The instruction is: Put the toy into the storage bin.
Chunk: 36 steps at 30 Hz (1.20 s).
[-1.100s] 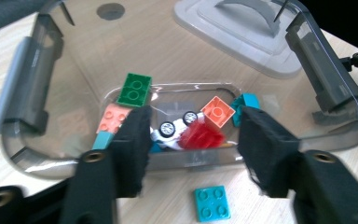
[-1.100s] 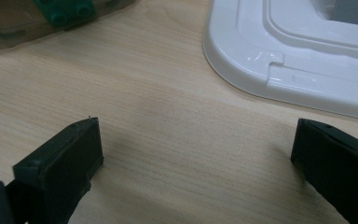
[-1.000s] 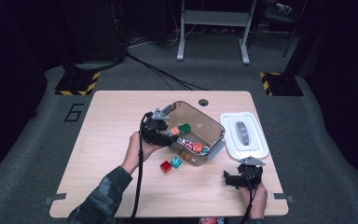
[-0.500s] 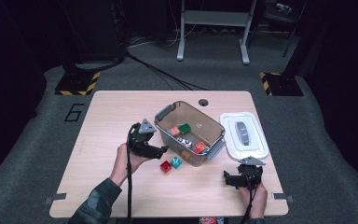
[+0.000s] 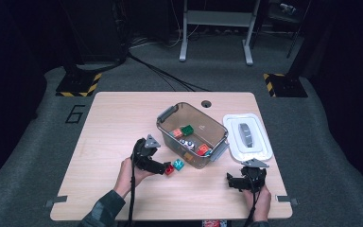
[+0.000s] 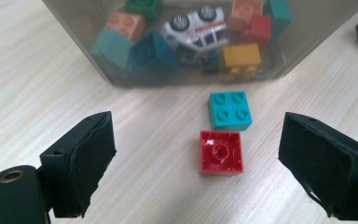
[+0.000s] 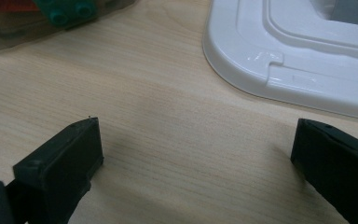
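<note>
Left gripper (image 6: 205,163) is coming in low over the light wooden table (image 5: 113,127) with its jaws just spread apart, framing a small red square plastic brick (image 6: 221,152), stud-hollow up, beside a teal brick (image 6: 230,110) before the clear plastic bin (image 5: 192,134). Next it needs lowering around the red brick and closing.

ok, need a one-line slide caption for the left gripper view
Open left tongs straddle a red brick on the table, a teal brick just beyond, before the clear toy-filled bin.
</note>
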Available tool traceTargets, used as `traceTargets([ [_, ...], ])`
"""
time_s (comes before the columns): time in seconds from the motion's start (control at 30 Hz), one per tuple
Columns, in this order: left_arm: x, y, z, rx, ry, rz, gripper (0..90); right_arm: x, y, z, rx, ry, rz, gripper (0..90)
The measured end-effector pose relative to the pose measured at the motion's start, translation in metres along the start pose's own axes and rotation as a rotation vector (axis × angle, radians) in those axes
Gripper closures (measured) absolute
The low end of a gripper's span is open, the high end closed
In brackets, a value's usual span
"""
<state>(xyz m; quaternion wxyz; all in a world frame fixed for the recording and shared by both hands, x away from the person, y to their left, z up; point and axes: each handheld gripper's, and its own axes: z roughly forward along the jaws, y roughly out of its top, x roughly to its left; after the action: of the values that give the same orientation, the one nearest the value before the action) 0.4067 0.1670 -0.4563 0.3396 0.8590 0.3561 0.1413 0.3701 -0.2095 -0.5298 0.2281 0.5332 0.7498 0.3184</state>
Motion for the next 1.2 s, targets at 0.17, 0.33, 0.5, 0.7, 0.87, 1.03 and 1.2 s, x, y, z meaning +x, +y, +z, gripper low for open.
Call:
traceTargets([
  [0.17, -0.004, -0.011, 0.02, 0.033, -0.021, -0.021, 11.9, 0.0, 0.0, 0.0, 0.0, 0.0, 0.0, 1.5],
  [0.33, -0.007, -0.014, 0.03, 0.054, -0.036, -0.015, 15.3, 0.0, 0.0, 0.0, 0.0, 0.0, 0.0, 1.4],
  [0.5, -0.009, -0.015, 0.037, 0.068, -0.046, -0.013, 23.6, 0.0, 0.0, 0.0, 0.0, 0.0, 0.0, 1.5],
  [0.7, -0.013, -0.018, 0.044, 0.08, -0.044, -0.003, 42.5, 0.0, 0.0, 0.0, 0.0, 0.0, 0.0, 1.5],
  [0.87, -0.015, -0.019, 0.046, 0.085, -0.061, 0.014, 57.7, 0.0, 0.0, 0.0, 0.0, 0.0, 0.0, 1.5],
  [1.03, -0.013, -0.019, 0.044, 0.08, -0.066, 0.01, 58.6, 0.0, 0.0, 0.0, 0.0, 0.0, 0.0, 1.5],
  [1.2, -0.01, -0.018, 0.037, 0.067, -0.07, 0.01, 58.7, 0.0, 0.0, 0.0, 0.0, 0.0, 0.0, 1.5],
])
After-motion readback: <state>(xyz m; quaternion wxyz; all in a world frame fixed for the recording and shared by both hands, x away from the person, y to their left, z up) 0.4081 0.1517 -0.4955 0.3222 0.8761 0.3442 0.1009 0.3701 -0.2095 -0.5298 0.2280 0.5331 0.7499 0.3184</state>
